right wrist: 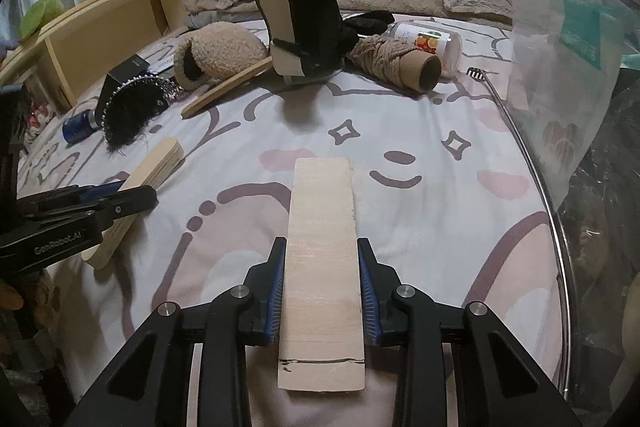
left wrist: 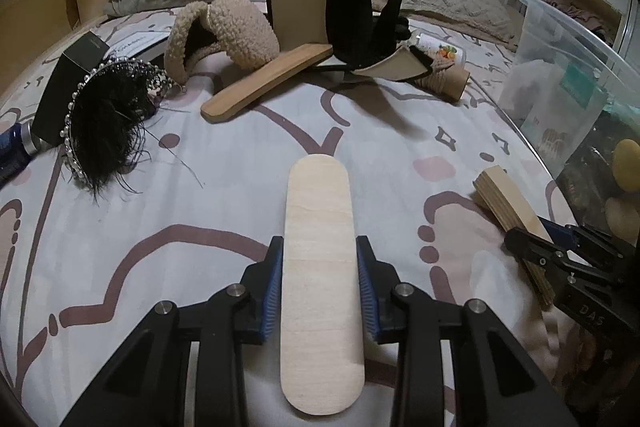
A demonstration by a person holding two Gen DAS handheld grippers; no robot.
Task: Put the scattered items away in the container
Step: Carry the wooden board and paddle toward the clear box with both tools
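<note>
- Your left gripper [left wrist: 321, 291] points down and forward over the bedspread [left wrist: 160, 227], its blue pads pinching the long sides of a pale wooden slat with rounded ends [left wrist: 320, 267]; in its own view the slat runs from 6 o'clock up toward 12.
- Your right gripper [right wrist: 322, 291] slants down the same way, pads pressed on a square-ended wooden board [right wrist: 322, 247] that has a dark crack near its near end.
- Each tool shows in the other's view: the right one at 4 o'clock from the left, the left one at 9 o'clock from the right.
- The clear plastic bin [left wrist: 568, 39] sits at 2 o'clock from the left gripper, things already inside.
- Ahead at 12 o'clock a black brace [left wrist: 356, 11] stands upright, a fleecy slipper [left wrist: 240, 31] and a wooden paddle [left wrist: 264, 79] beside it.
- A black feather headband [left wrist: 108, 115] lies at 10 o'clock; a rope spool [right wrist: 400, 61] and a jar [right wrist: 432, 41] lie at 1 o'clock from the right gripper.
</note>
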